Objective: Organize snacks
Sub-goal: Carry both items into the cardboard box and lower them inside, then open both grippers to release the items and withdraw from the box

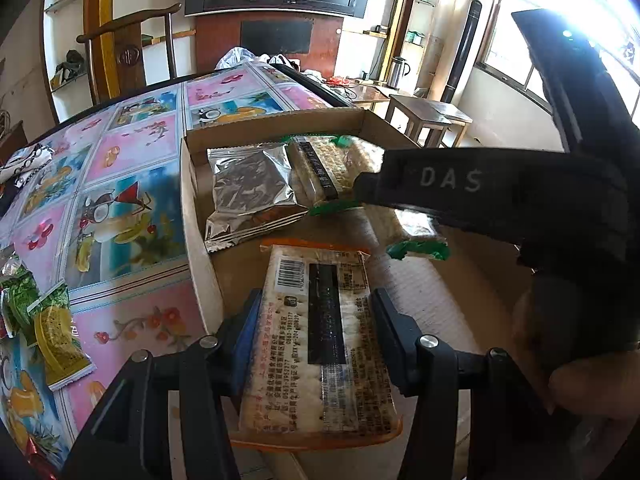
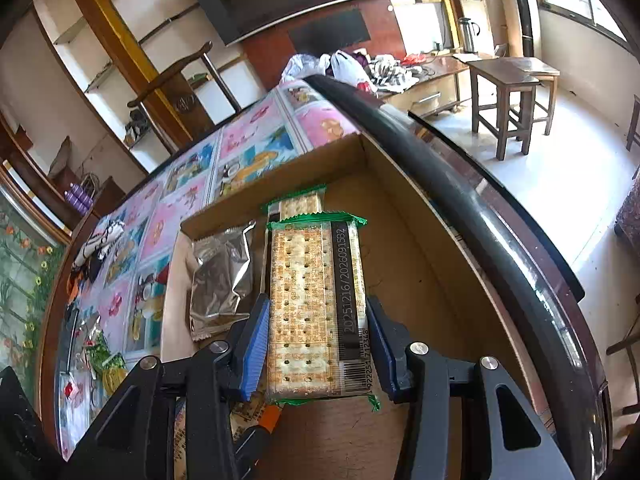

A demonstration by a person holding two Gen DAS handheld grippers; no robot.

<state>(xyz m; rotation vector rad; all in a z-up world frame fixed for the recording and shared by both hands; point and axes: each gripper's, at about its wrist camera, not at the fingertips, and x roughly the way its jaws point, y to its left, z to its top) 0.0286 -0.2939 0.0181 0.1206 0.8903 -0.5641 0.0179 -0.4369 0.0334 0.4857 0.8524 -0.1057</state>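
The orange-edged cracker pack [image 1: 320,344] is a flat, rectangular clear-film sleeve with pale perforated crackers inside, a barcode and a black date strip down its back. The left gripper [image 1: 316,320] clamps it across its width, the blue ribbed pads pressing on its long sides, and holds it over the near part of the cardboard box [image 1: 196,240].

The green-edged cracker pack [image 2: 316,312] has the same shape, with crimped green seals at both ends and a printed date on its black strip. The right gripper [image 2: 316,336] grips it the same way, pads against both long edges, above the box floor; in the left view this gripper's black body [image 1: 500,188] reaches in from the right.

Under and beyond it a second green-edged pack [image 2: 298,204] lies flat in the far part of the box. Beside that, against the left wall, lies a crinkled silver foil pouch [image 1: 252,192] with zigzag-cut ends.

The box is a shallow, open tray of plain brown corrugated board with low walls. It sits on a round tabletop [image 1: 132,168] covered in glossy pink and blue fruit-and-flower squares, close to its dark rim. Small green and yellow snack packets [image 1: 52,324] lie loose on the tabletop, well apart from the box on the left.
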